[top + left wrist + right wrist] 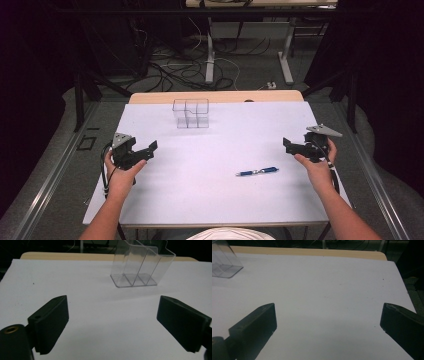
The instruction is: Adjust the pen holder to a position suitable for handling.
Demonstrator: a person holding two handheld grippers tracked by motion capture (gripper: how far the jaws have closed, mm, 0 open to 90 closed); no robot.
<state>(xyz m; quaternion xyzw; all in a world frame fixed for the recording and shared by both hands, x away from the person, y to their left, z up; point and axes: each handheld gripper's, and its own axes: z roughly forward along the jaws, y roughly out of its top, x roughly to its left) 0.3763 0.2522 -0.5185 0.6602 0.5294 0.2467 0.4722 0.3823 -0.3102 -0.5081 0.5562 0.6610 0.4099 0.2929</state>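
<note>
We are holding both grippers' fingers wide and empty, left gripper (pixel 145 151) mid-left, right gripper (pixel 295 146) mid-right, pen (pixel 257 171) lying lower centre on the tabletop (pixel 200 200), risking it rolling off a shallow pinch toward the clear organiser (pixel 191 113).

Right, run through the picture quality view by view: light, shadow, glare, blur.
High view: the white table is evenly lit, the room around it falls to near black, and the blue pen is small but sharp. Left gripper view: the clear organizer shows pale glints and a faint shadow, while the left claw looks soft. Right gripper view: dim and grainy, with the right claw blurred.
</note>
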